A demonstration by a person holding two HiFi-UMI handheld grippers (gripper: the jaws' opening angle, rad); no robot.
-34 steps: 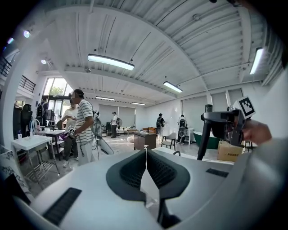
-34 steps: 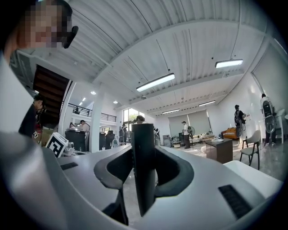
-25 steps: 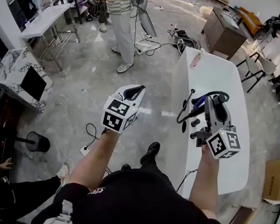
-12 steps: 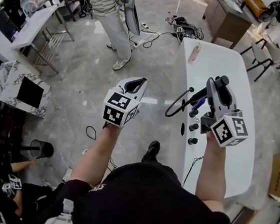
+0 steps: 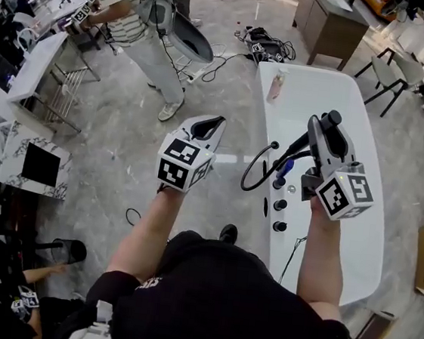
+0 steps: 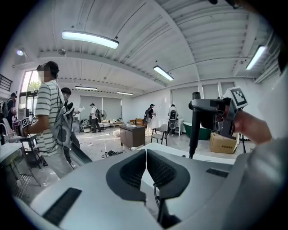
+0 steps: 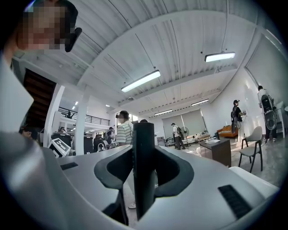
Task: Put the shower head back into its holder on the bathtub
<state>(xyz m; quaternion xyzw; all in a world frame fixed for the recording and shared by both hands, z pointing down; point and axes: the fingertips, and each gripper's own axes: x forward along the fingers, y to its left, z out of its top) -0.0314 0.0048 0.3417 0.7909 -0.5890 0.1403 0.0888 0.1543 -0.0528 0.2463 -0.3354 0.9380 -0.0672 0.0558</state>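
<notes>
while my right tongs point(image 7: 144, 152) clamp the black cylindrical shower head point(image 7: 143, 188), my left tongs point(image 6: 146, 155) sit closed over polished grey floor point(image 5: 116, 139) beside the glossy white bathtub point(image 5: 358, 254).

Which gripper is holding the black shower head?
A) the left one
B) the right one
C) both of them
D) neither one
B: the right gripper has its jaws pressed on the black shower head, while the left gripper is shut with nothing between its jaws.

Left claw point(image 6: 146, 155) shut, right claw point(image 7: 144, 152) apparently clamped
</notes>
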